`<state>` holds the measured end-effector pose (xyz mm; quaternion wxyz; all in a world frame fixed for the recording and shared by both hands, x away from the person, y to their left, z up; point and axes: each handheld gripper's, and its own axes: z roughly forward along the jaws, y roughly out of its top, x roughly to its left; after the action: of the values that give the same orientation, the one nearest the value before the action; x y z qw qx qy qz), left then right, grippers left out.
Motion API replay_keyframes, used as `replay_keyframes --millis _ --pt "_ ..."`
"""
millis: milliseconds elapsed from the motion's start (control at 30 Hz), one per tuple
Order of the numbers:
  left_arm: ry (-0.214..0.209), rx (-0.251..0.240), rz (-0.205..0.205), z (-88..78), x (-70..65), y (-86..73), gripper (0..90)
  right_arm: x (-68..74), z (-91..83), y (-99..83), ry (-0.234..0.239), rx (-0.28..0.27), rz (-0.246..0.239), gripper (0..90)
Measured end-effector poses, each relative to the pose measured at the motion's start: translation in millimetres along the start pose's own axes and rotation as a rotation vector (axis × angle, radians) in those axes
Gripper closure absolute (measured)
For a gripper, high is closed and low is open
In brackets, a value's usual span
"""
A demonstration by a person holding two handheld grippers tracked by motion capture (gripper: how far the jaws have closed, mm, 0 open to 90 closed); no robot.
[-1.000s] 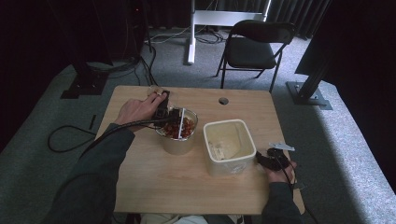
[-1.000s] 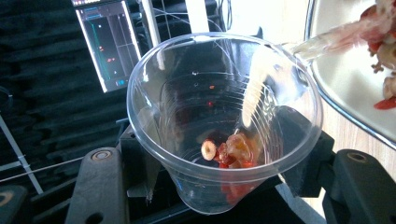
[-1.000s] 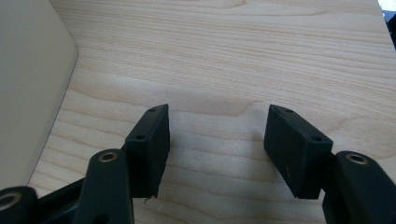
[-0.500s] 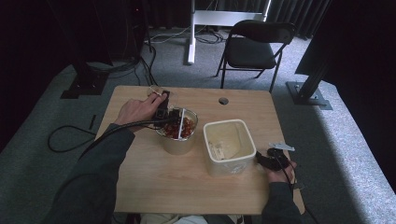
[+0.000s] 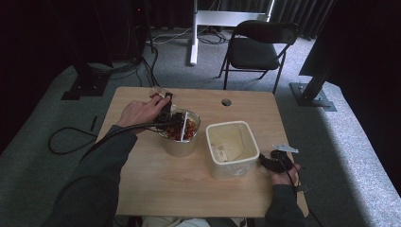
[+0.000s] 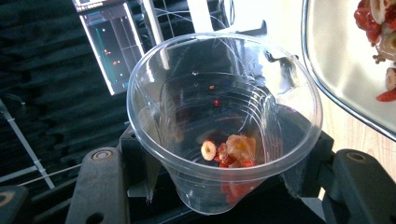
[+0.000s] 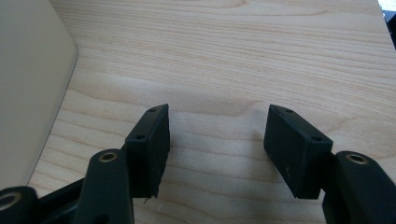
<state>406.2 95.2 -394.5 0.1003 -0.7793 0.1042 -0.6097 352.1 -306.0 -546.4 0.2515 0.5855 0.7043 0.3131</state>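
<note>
My left gripper is shut on a clear plastic cup, squeezing it near its base. A few red and pale bits of dried fruit lie in the cup's bottom. In the high view my left gripper holds the cup tipped at the far left rim of a metal bowl with red food in it. The bowl's rim and inner wall show at the right of the left gripper view. My right gripper stands open just above bare wood, beside a cream square container. In the high view my right gripper lies right of that container.
The wooden table has a round cable hole near its far edge. A black folding chair stands beyond the table. A cable trails over the carpet at the left. The table's right edge runs close to my right hand.
</note>
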Motion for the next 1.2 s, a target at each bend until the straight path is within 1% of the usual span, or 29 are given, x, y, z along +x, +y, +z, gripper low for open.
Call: replay_keyframes --millis 200,500,633,700,800,900,967,1000,1200 --pt "0.001 0.008 0.014 1.3 -2.5 -0.3 40.1 -0.1 -0.1 0.0 0.001 0.001 -0.001 40.0" --pt "0.007 0.014 0.052 2.2 -6.3 1.5 40.2 -0.1 -0.2 0.0 0.001 0.001 -0.001 40.0" --pt "0.008 0.016 0.061 2.1 -6.9 1.6 40.2 -0.1 -0.1 -0.1 0.001 0.001 -0.001 40.0" --pt "0.003 0.013 0.06 1.8 -8.0 1.9 40.2 -0.2 -0.2 -0.1 0.001 0.001 -0.001 40.0" --pt "-0.005 0.016 0.089 2.9 -12.2 2.3 40.3 -0.2 -0.2 -0.1 0.002 0.001 -0.001 40.0" --pt "-0.005 0.016 0.078 3.1 -12.8 1.8 40.3 -0.1 -0.2 -0.1 0.002 0.001 0.0 40.0" --pt "-0.003 0.018 0.081 2.9 -13.4 1.8 40.3 -0.1 -0.2 -0.1 0.002 0.001 0.0 40.0" --pt "0.0 0.021 0.092 2.8 -13.4 2.1 40.4 -0.1 -0.2 -0.1 0.002 0.001 0.0 40.0" --pt "0.005 0.018 0.121 1.9 -16.1 4.5 40.4 -0.1 -0.2 -0.1 0.002 0.001 0.0 39.9"
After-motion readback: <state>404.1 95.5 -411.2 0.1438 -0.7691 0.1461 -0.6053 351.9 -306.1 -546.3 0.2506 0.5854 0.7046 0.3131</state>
